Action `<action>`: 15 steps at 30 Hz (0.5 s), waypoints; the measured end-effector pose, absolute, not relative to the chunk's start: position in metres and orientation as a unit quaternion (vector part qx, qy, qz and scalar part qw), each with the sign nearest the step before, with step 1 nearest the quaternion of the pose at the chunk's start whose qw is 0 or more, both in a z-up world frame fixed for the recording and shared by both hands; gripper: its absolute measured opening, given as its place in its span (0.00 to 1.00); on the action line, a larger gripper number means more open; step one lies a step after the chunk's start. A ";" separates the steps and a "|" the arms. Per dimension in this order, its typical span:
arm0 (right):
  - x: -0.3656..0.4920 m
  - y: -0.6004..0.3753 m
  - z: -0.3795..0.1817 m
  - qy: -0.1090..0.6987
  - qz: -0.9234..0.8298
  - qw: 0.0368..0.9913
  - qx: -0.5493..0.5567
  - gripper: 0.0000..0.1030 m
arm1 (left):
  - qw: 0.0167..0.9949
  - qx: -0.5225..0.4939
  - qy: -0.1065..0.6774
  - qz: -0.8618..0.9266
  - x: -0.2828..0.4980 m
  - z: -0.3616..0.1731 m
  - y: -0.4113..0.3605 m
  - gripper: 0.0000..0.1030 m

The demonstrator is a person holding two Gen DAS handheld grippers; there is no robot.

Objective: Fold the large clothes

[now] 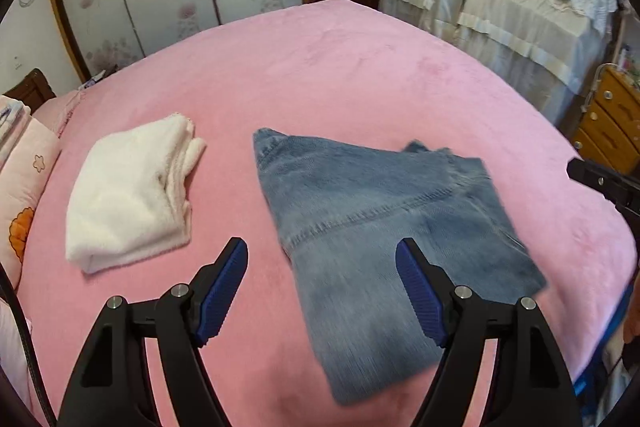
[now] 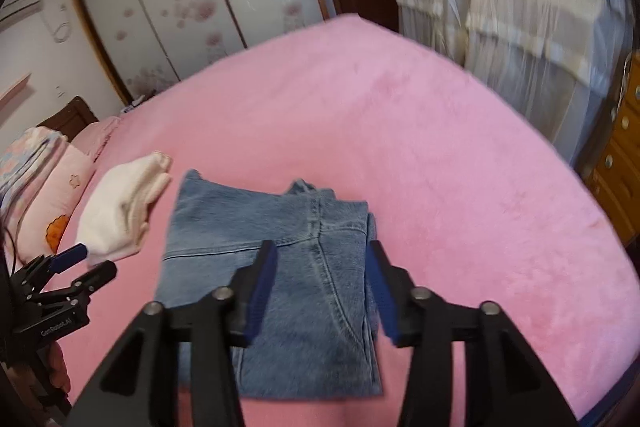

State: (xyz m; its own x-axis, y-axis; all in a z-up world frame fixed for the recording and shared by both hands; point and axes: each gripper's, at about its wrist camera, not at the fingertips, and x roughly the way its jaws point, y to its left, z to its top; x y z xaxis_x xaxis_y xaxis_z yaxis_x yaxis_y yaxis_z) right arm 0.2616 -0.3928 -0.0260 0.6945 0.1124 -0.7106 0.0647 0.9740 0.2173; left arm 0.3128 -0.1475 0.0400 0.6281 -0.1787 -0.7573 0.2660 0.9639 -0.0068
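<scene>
On the pink bed (image 1: 360, 67), the folded jeans (image 1: 384, 227) lie flat just right of the folded white garment (image 1: 128, 195). The left gripper (image 1: 320, 291) and right gripper (image 2: 320, 287) both hover above the jeans, jaws spread and holding nothing. A careless one-sided pinch could likely drag the top layer and undo the fold.

Left gripper (image 1: 321, 251): jaws spread wide, blue ribbed pads facing each other, nothing between them, pointing forward and slightly down. Right gripper (image 2: 322, 253): jaws likewise parted, empty, a little narrower in spread. Seen from the right wrist, left gripper low at the left edge, jaws apart, angled rightward.
</scene>
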 end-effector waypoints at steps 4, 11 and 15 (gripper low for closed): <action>0.236 -0.377 0.001 0.365 0.024 0.928 0.064 0.60 | 0.896 0.055 0.418 -0.142 0.289 0.054 -0.149 0.73; 0.215 -0.362 0.018 0.351 0.057 0.934 0.020 0.62 | 0.891 0.047 0.427 -0.145 0.270 0.059 -0.149 0.73; 0.214 -0.360 0.011 0.368 0.067 0.927 0.002 0.63 | 0.881 0.038 0.448 -0.144 0.275 0.047 -0.144 0.73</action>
State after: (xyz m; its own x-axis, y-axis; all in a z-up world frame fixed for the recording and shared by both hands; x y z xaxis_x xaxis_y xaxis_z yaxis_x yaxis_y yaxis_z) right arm 0.2142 -0.3596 0.0113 0.7199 0.1258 -0.6826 -0.1226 0.9910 0.0534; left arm 0.2753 -0.1442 0.0474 0.5568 -0.2194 -0.8012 0.2869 0.9559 -0.0624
